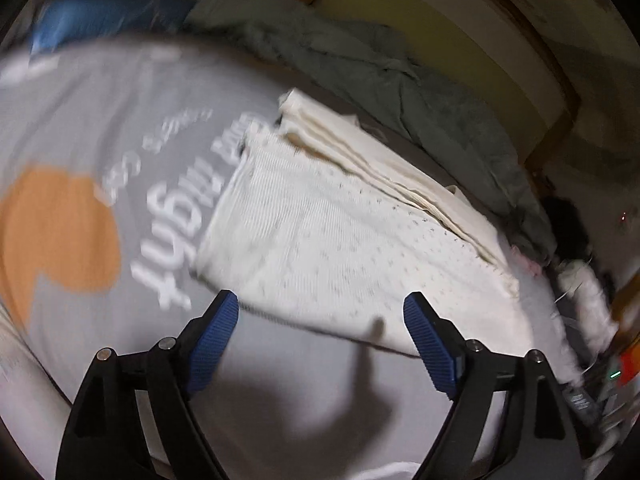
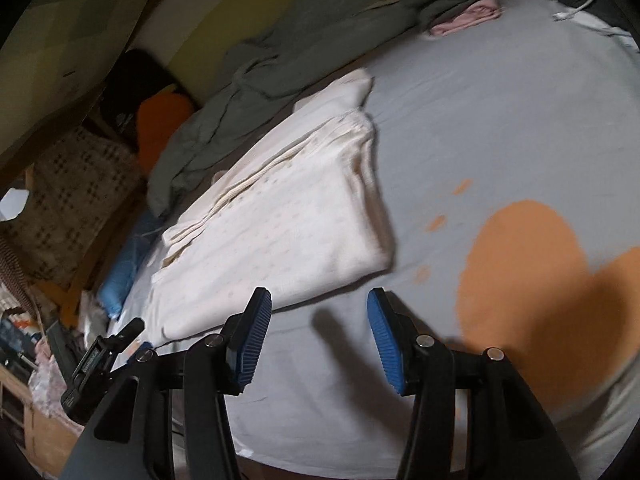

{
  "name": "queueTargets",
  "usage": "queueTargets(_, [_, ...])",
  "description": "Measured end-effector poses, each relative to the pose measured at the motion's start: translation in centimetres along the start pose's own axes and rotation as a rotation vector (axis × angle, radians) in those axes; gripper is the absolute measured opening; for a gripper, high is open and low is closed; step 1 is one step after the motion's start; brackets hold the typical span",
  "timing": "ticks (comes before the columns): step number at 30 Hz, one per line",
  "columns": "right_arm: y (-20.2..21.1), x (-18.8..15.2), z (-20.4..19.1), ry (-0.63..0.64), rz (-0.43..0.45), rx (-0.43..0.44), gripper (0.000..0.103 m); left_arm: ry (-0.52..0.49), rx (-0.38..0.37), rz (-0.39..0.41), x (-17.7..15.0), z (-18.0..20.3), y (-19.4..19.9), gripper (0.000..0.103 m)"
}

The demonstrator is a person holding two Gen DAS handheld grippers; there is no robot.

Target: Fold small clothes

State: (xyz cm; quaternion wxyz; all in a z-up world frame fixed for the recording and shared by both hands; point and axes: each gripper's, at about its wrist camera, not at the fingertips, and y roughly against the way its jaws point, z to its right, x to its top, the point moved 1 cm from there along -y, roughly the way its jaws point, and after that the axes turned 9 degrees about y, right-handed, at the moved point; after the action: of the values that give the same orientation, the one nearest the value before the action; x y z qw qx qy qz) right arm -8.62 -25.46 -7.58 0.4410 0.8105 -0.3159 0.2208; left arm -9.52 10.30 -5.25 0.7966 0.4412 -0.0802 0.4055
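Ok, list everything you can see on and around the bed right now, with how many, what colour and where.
Cream garment: one, cream with small dots, folded flat on the bed sheet, just ahead of both grippers.
Bed sheet: one, grey with orange shapes and white lettering, covering the bed.
Grey-green blanket: one, rumpled along the far side of the bed, beyond the garment.
Pink cloth: one, small, at the blanket's end.
Blue pillow: one, at the bed's edge.
Orange cushion: one, beside the bed, past the blanket.
White cable: one, on the far corner of the sheet.
Left gripper: black with blue pads, open, nothing between them.
Right gripper: black with blue pads, open, empty.
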Motion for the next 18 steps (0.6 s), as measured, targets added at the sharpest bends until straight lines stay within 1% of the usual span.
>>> queueTargets(2, [-0.9, 0.0, 0.1, -0.025, -0.015, 0.005, 0.052, 0.091, -0.039, -0.043, -0.5, -0.9, -0.4, 0.084])
queueTargets(4, [-1.3, 0.0, 0.3, -0.063, -0.003, 0.017, 0.052, 0.111, -0.05, -0.017, -0.6, -1.1, -0.3, 0.085])
queueTargets(6, [-1.6, 0.1, 0.3, -0.068, 0.008, 0.009, 0.052, 0.134, -0.055, -0.021, -0.5, -1.2, -0.6, 0.089])
queueTargets(9, [-2.1, 0.5, 0.2, -0.072, 0.033, -0.015, 0.052, 0.206, -0.062, -0.032, 0.4, -1.3, -0.8, 0.091])
queueTargets(11, [-2.2, 0.8, 0.3, -0.077, 0.054, -0.032, 0.052, 0.235, -0.051, -0.004, 1.0, -1.6, -1.0, 0.091])
queueTargets(14, [-2.4, 1.1, 0.4, -0.078, 0.071, -0.037, 0.052, 0.276, -0.038, 0.048, 2.1, -2.2, -1.3, 0.086])
queueTargets(16, [-2.6, 1.4, 0.2, -0.044, 0.07, -0.023, 0.051, 0.275, 0.007, 0.087, 2.6, -2.4, -1.4, 0.069])
queueTargets(17, [-2.6, 1.5, 0.2, -0.026, 0.071, -0.02, 0.05, 0.279, 0.043, 0.107, 2.7, -2.6, -1.4, 0.049])
queueTargets(18, [-2.6, 1.6, 0.2, -0.027, 0.075, -0.023, 0.043, 0.288, 0.074, 0.121, 2.7, -2.9, -1.4, 0.027])
